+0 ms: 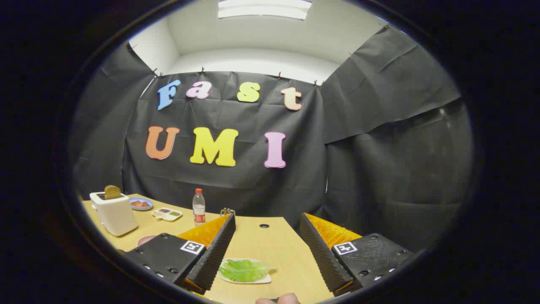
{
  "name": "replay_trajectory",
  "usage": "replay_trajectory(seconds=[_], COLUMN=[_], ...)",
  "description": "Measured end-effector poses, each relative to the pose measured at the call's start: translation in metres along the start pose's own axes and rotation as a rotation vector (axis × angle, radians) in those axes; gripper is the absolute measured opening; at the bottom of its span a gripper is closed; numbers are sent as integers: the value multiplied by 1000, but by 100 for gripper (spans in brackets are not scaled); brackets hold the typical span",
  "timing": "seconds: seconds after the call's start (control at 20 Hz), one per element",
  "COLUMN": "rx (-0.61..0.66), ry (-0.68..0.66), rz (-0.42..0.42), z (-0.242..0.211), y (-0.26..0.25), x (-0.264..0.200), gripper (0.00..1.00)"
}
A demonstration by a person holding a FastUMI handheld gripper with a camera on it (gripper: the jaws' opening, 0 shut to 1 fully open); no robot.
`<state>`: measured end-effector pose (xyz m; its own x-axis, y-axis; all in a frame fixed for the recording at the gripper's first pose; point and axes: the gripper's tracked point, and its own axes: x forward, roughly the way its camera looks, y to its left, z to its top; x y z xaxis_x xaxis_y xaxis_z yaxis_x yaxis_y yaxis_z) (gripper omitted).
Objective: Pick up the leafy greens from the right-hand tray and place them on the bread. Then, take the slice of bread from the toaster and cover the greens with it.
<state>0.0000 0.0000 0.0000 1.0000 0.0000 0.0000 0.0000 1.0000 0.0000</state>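
The leafy greens (244, 269) lie on a small white tray (265, 279) on the wooden table (270, 245), low between my fingers and nearer the left one. My gripper (266, 226) is open and holds nothing; it hangs above the table. Off to the left, beyond the left finger, a white toaster (114, 213) stands with a slice of bread (112, 192) sticking up from its slot. A pink plate (145, 240) peeks out behind the left finger, mostly hidden; I cannot see what lies on it.
Behind the toaster are a blue dish (141, 204) with reddish food and a white sectioned dish (167, 214). A water bottle (198, 207) stands at mid table, a small metal object (227, 211) beside it. A fingertip (278, 300) of the person shows below the tray.
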Motion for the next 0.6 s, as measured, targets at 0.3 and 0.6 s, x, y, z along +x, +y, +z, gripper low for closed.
replay_trajectory(seconds=[0.3,0.6], rx=[6,-12], ry=[16,5], rz=[13,7], z=[-8,-6], y=[4,3], x=[1,0], gripper=[95,95])
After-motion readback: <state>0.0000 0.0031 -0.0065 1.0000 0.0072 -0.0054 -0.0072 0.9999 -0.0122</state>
